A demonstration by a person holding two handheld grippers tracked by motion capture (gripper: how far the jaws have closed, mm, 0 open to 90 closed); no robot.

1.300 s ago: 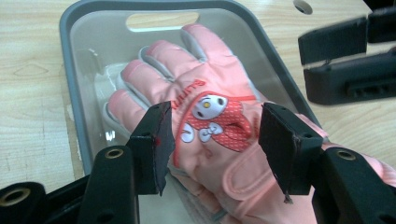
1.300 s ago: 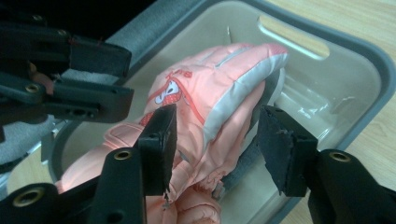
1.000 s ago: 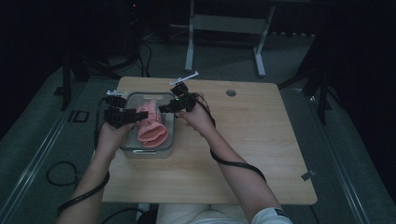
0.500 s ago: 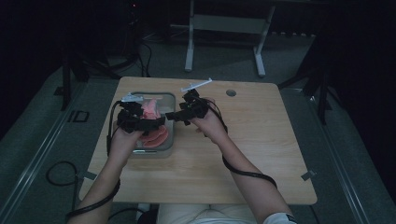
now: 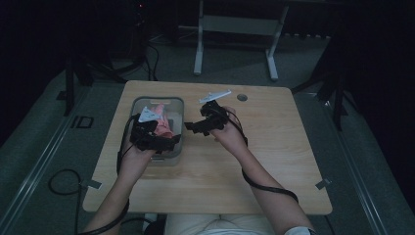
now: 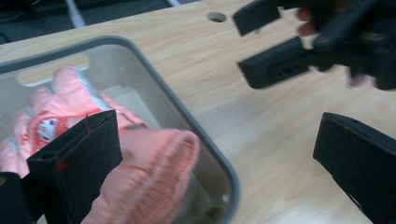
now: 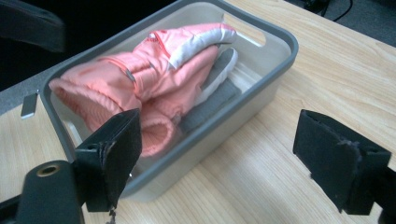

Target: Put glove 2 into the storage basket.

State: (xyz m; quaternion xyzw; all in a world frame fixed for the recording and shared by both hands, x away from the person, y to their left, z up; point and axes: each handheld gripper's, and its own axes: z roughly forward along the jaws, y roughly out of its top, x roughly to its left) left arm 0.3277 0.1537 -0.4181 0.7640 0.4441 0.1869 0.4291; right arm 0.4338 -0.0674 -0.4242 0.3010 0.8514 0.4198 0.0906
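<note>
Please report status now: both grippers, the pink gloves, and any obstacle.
Left gripper open, over the bin. Right gripper open, empty, above the table beside it. Pink gloves lying inside the bin. Nothing in the way.

Left gripper (image 6: 224, 163): jaws spread wide, one low at the left over the bin, the other low at the right over the table.
Bin (image 6: 205, 140): grey, rounded rim, left half of the scene.
Gloves (image 6: 144, 172): pink, inside the bin, knit cuff nearest, just beside the left jaw.
Right gripper (image 6: 261, 44): far right, above the wooden table (image 6: 271, 140), jaws parted, blurred.
Hole (image 6: 216, 17): in the tabletop, far edge.
</note>
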